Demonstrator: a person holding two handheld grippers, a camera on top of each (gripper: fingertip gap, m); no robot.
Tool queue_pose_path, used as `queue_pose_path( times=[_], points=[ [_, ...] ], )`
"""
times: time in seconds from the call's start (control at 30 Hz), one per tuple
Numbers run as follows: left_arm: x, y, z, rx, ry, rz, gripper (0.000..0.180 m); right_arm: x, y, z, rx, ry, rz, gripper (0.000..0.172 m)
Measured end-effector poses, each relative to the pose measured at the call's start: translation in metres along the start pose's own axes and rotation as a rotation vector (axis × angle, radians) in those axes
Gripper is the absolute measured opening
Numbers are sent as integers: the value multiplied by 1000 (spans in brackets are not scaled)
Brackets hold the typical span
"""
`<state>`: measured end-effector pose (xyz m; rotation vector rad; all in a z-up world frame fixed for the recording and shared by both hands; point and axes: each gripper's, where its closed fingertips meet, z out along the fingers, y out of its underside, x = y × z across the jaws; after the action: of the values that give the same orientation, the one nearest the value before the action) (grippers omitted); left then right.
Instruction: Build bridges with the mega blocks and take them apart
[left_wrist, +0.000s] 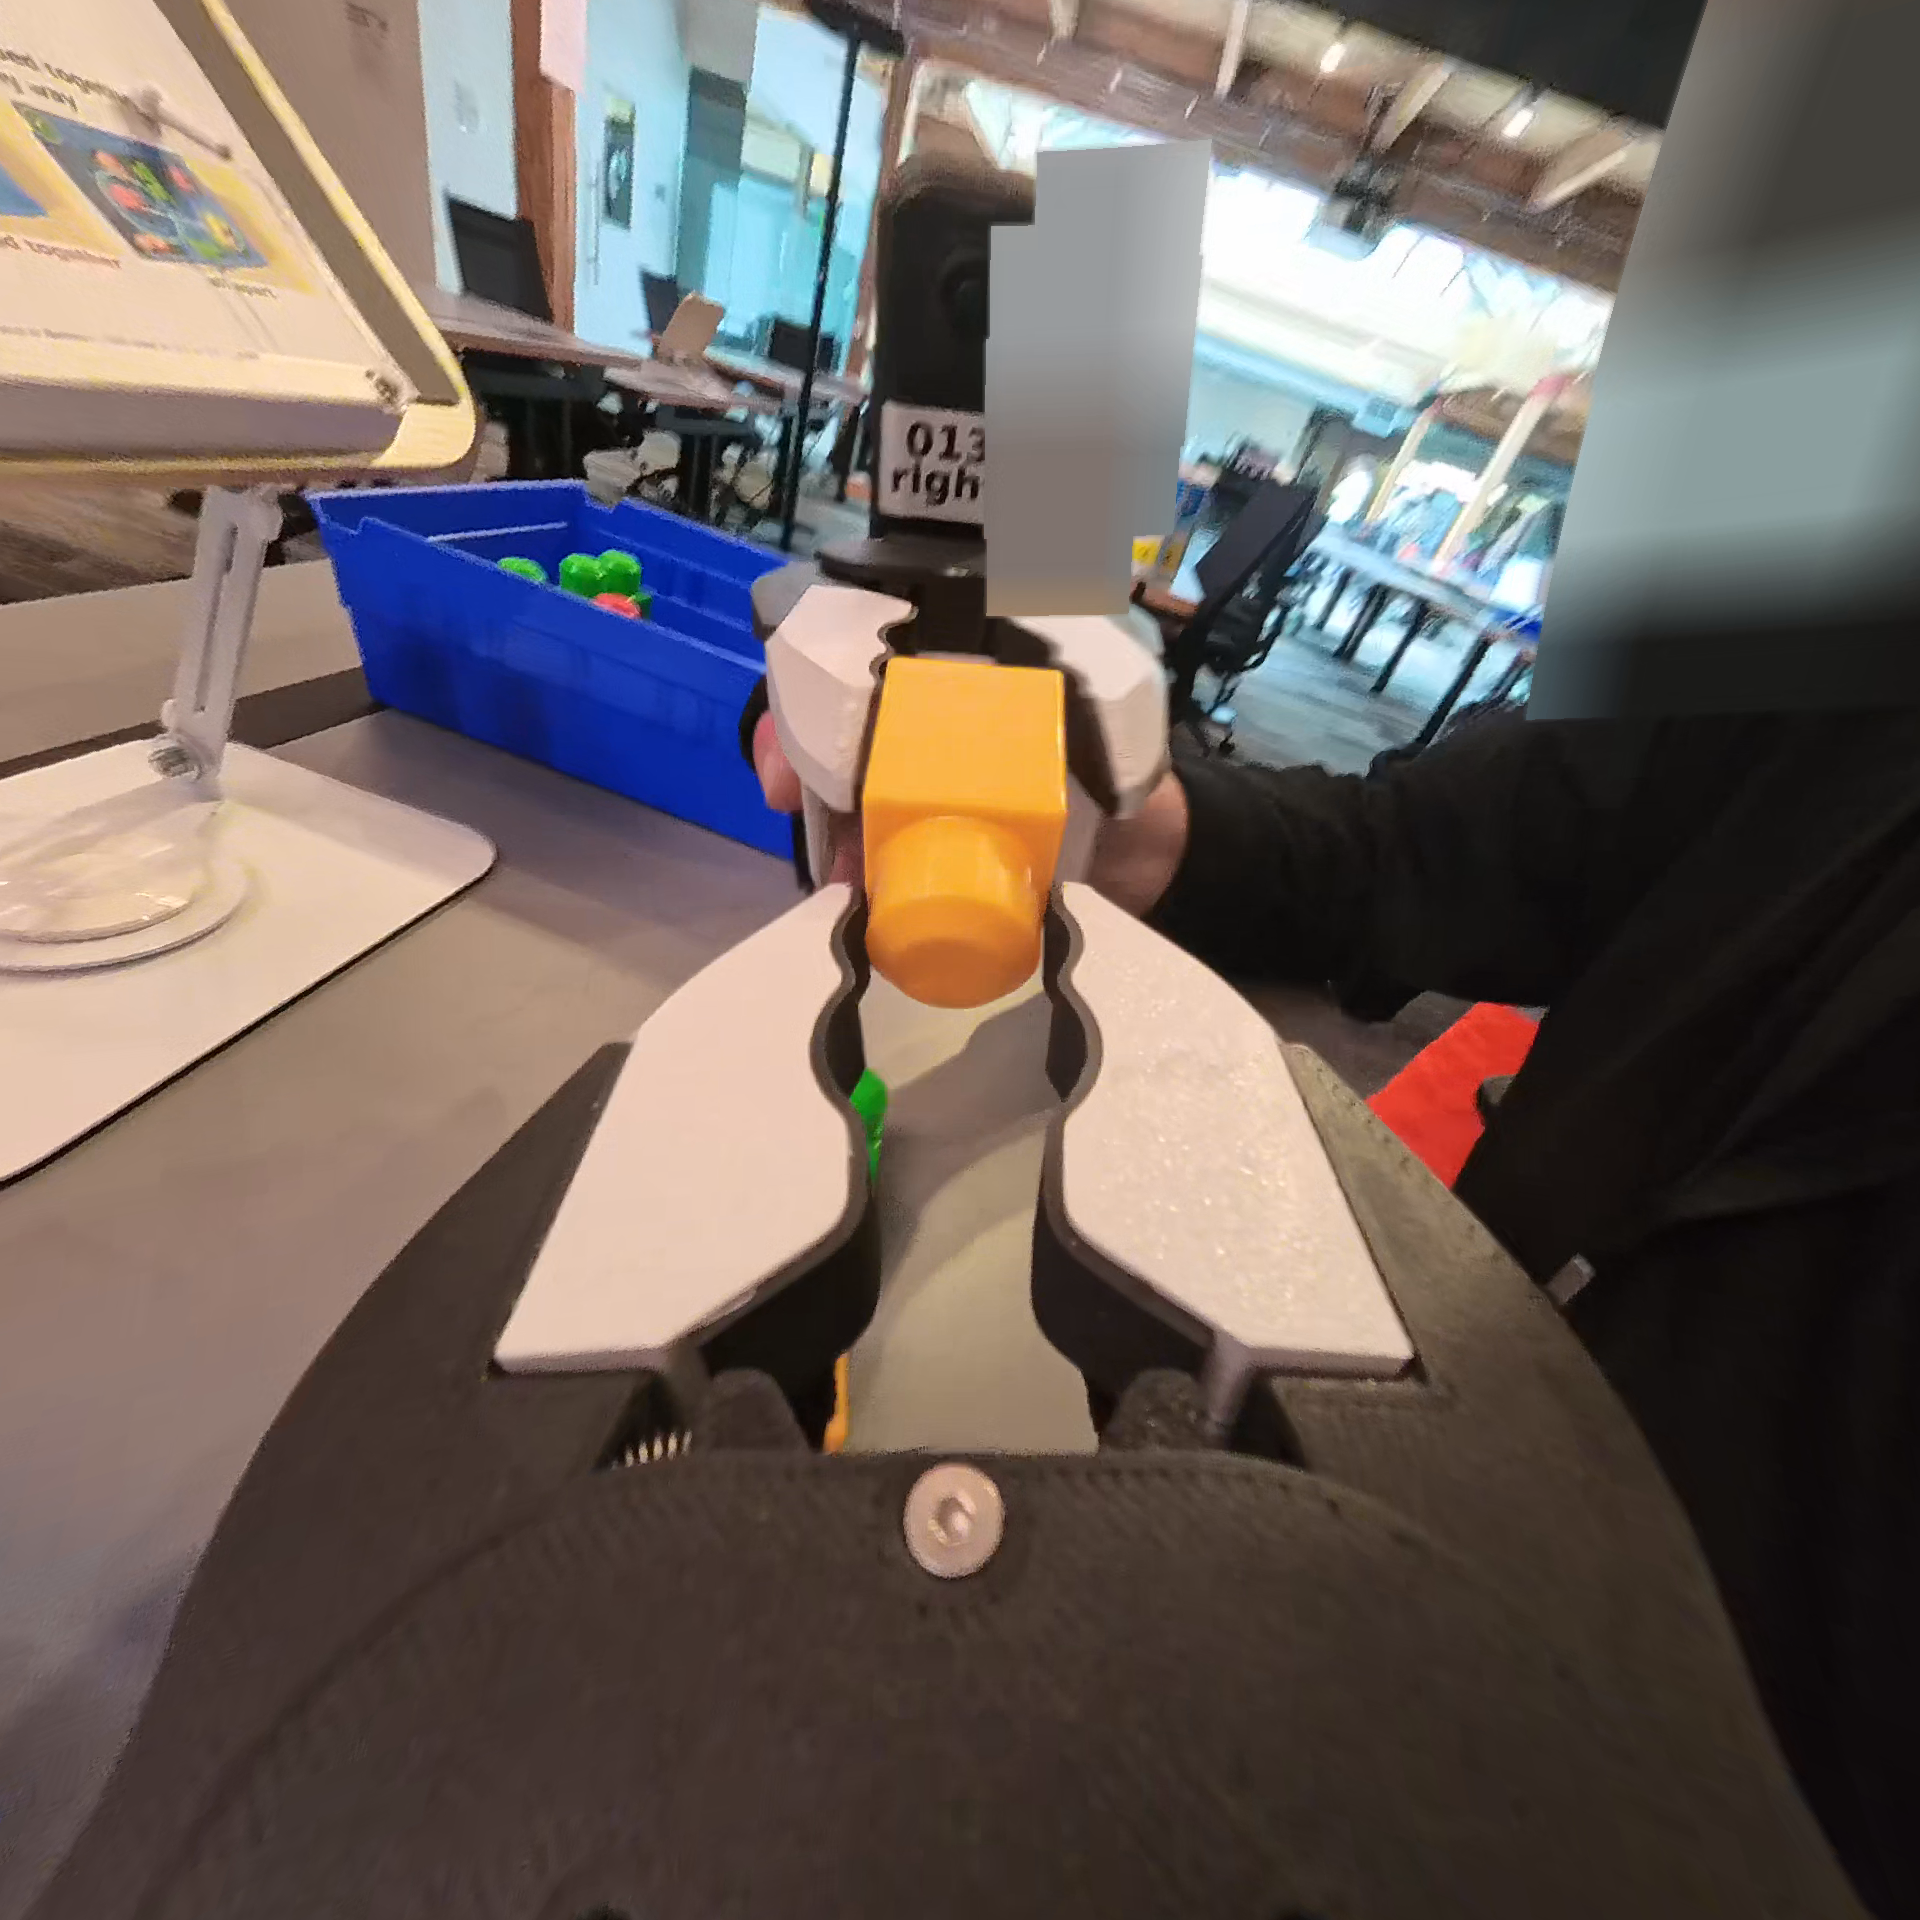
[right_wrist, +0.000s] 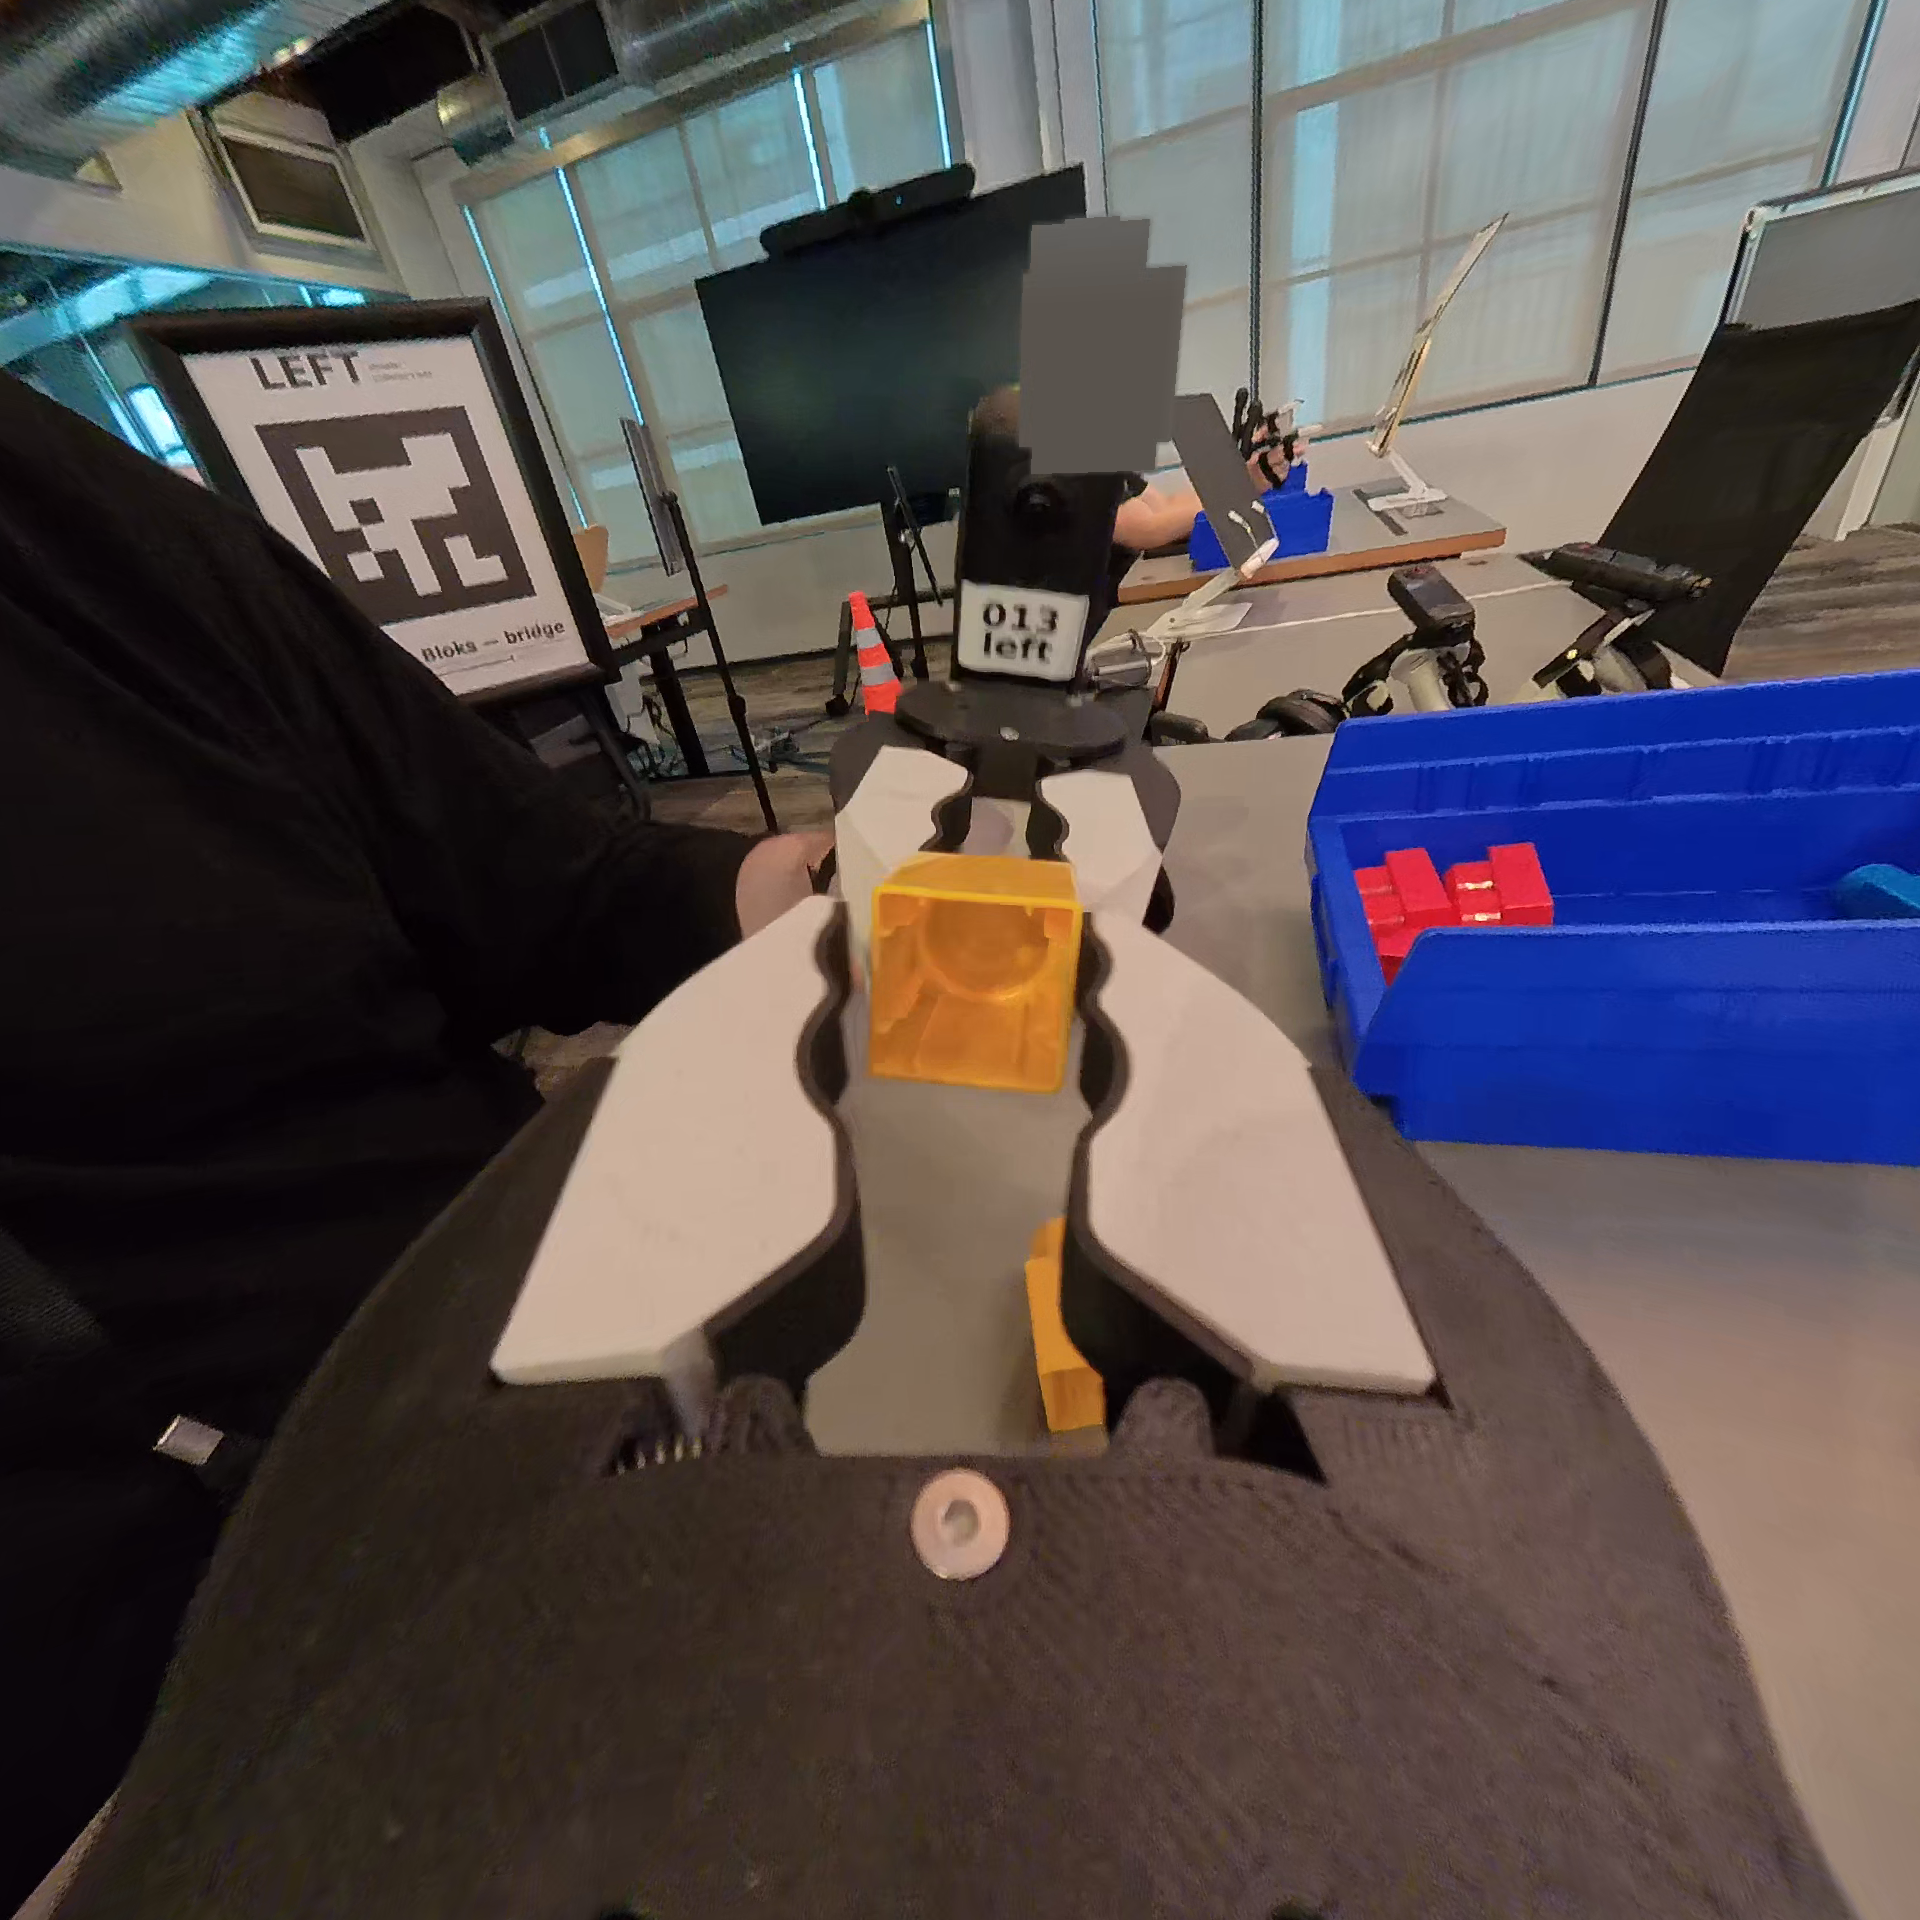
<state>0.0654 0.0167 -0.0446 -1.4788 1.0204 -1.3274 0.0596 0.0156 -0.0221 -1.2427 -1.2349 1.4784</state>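
At the upper left of the left wrist view a white tablet stand (left_wrist: 223, 665) holds a printed sheet, its base resting on the grey tabletop (left_wrist: 343, 1091). Right of it, left of centre, a blue plastic bin (left_wrist: 551, 644) holds green and red blocks. At the centre, a single-stud orange plastic mega block (left_wrist: 961, 821) hangs in the air between the two grippers: the right gripper (left_wrist: 966, 727) is clamped on its square body, while the left gripper (left_wrist: 951, 935) appears closed on its round stud, though blur makes contact uncertain. In the right wrist view the block's hollow underside sits at centre, and another blue bin (right_wrist: 1621, 997) with red blocks lies at the right.
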Motion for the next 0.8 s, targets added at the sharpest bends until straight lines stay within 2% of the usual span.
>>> queue_pose_path(
  times=[0.03, 0.07, 0.13, 0.2, 0.47, 0.63, 0.8],
  points=[
    [-4, 4, -2, -49, -37, 23, 31, 2, 3, 0, -24, 13, 1, 55],
    [-8, 10, -5, -122, -74, 52, 31, 5, 4, 0, -45, 30, -5, 60],
    [-11, 26, -14, -304, -125, 98, 31, 8, 4, -4, -69, 56, -37, 57],
    [-24, 41, -29, -517, -256, 211, 31, 11, 2, -9, -87, 75, -59, 55],
    [-42, 78, -87, -1214, -431, 458, 32, 24, 6, -22, -122, 120, -64, 43],
    [-53, 92, -99, -1422, -409, 495, 32, 29, 14, -23, -162, 138, -72, 41],
    [-65, 104, -104, -1593, -350, 463, 31, 29, 17, -23, -171, 134, -70, 39]
  ],
)
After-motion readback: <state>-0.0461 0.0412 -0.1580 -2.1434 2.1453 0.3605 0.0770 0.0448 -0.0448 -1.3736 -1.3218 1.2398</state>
